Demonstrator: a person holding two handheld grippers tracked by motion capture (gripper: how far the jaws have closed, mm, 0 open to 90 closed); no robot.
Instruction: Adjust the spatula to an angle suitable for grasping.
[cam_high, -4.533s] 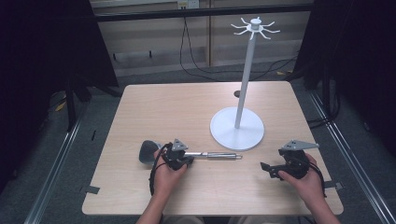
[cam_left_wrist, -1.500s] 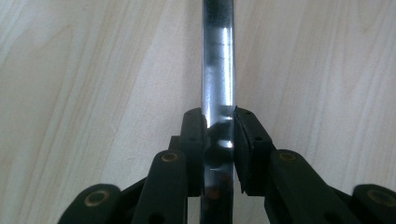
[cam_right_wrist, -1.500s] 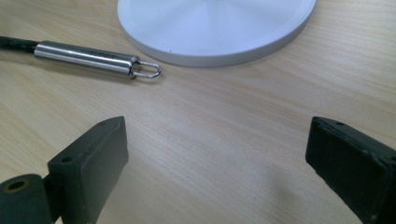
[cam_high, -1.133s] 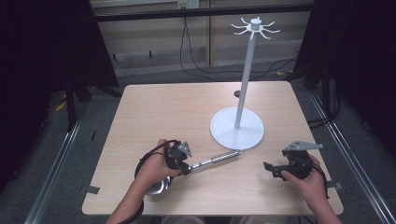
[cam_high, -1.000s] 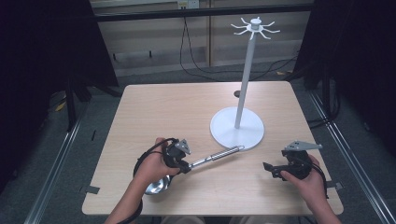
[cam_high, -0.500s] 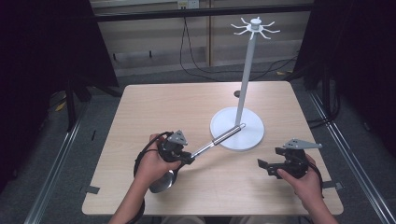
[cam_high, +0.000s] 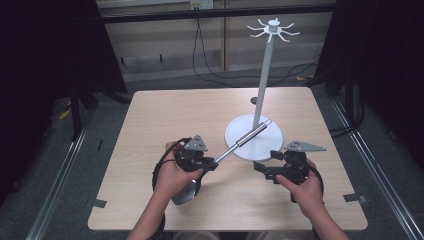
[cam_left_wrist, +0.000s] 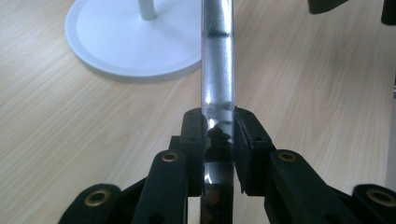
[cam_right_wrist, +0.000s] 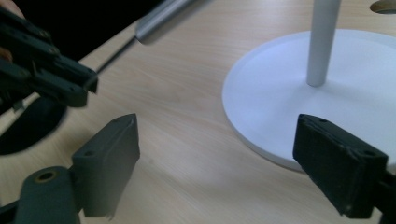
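Observation:
My left gripper (cam_high: 210, 162) is shut on the thin shaft of a metal ladle, whose silver handle (cam_high: 252, 134) slants up and to the right over the white stand's base (cam_high: 272, 145). The ladle's dark bowl (cam_high: 182, 194) hangs low by the left hand. In the left gripper view the shaft (cam_left_wrist: 217, 56) runs straight up between the closed pads of that gripper (cam_left_wrist: 218, 126). My right gripper (cam_high: 264, 170) stands open just in front of the base, holding nothing; in its own view the wide gap of this gripper (cam_right_wrist: 215, 154) faces the base (cam_right_wrist: 280, 93) and the handle's end (cam_right_wrist: 161, 16).
The stand's grey pole (cam_high: 263, 75) rises from the base to a ring of white hooks (cam_high: 273, 27). The light wooden table (cam_high: 170, 115) is bare at the left and back. Its front edge lies close to both hands.
The left gripper has swung the ladle from lying flat to slanting up, with the handle tip now over the stand's base. The right gripper has shifted slightly left and stays open.

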